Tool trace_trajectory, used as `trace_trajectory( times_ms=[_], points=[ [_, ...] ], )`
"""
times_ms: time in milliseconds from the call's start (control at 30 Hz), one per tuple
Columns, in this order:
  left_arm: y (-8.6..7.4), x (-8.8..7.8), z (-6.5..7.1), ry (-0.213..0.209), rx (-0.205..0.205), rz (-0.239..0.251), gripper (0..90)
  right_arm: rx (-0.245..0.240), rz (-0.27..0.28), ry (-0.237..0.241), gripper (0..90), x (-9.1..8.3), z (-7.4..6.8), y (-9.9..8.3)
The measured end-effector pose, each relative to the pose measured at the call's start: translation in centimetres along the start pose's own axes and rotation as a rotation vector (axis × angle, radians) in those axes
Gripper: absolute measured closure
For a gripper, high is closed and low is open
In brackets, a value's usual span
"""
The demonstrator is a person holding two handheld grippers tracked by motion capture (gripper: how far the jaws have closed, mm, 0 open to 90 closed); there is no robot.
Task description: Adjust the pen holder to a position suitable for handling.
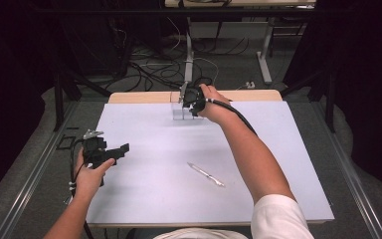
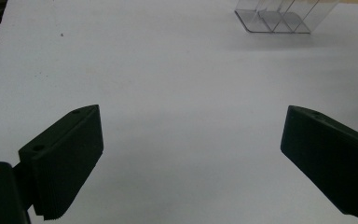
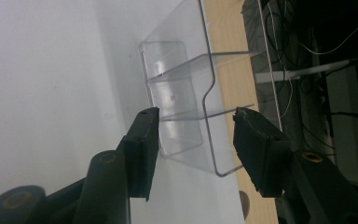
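1. No brand, label or writing can be read on anything in these views.
2. The clear plastic holder (image 1: 181,110) stands at the far edge of the white table (image 1: 144,199), at about 12 o'clock from the table's middle. Thin clear walls split it into narrow slots, and every slot that can be seen through looks empty.
3. In the right gripper view the holder (image 3: 186,112) lies tilted across the picture, with its low front lip and curved side wall between the two black jaws.
4. The right gripper (image 1: 193,103) is held at the holder by the right hand (image 1: 210,102), with its cable trailing back along the forearm. In its own view the right gripper (image 3: 196,116) has its jaws about half open on either side of the holder's near end. The pads do not press on the plastic, and nothing is gripped.
5. The left gripper (image 1: 122,149) hovers near the table's left edge, at about 9 o'clock, held by the left hand (image 1: 92,174). In its own view the left gripper (image 2: 191,126) has its jaws spread wide over bare table, with nothing between them. The holder (image 2: 279,16) shows far off at about 1 o'clock.
6. A silver pen (image 1: 206,175) lies loose on the table at about 4 o'clock from the middle, well apart from both grippers and from the holder.
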State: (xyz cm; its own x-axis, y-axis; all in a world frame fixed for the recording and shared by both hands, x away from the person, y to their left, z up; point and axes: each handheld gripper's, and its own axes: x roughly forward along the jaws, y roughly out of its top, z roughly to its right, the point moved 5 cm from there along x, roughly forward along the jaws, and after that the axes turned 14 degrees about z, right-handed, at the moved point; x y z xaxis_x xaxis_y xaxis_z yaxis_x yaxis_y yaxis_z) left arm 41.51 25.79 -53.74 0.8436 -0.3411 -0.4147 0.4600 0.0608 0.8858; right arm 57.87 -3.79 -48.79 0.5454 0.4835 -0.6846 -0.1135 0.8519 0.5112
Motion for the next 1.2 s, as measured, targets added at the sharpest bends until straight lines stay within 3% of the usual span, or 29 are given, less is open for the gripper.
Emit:
trace_trajectory(
  times_ms=[867,1200],
  points=[
    [-0.4,-0.2,-0.4,0.005,-0.02,-0.006,7.2,-0.03,0.031,0.005,53.2,4.3,-0.5,0.1],
    [-0.4,-0.2,-0.3,0.0,-0.017,-0.006,7.8,-0.03,0.019,0.018,61.2,3.9,-0.6,0.1]
  ],
)
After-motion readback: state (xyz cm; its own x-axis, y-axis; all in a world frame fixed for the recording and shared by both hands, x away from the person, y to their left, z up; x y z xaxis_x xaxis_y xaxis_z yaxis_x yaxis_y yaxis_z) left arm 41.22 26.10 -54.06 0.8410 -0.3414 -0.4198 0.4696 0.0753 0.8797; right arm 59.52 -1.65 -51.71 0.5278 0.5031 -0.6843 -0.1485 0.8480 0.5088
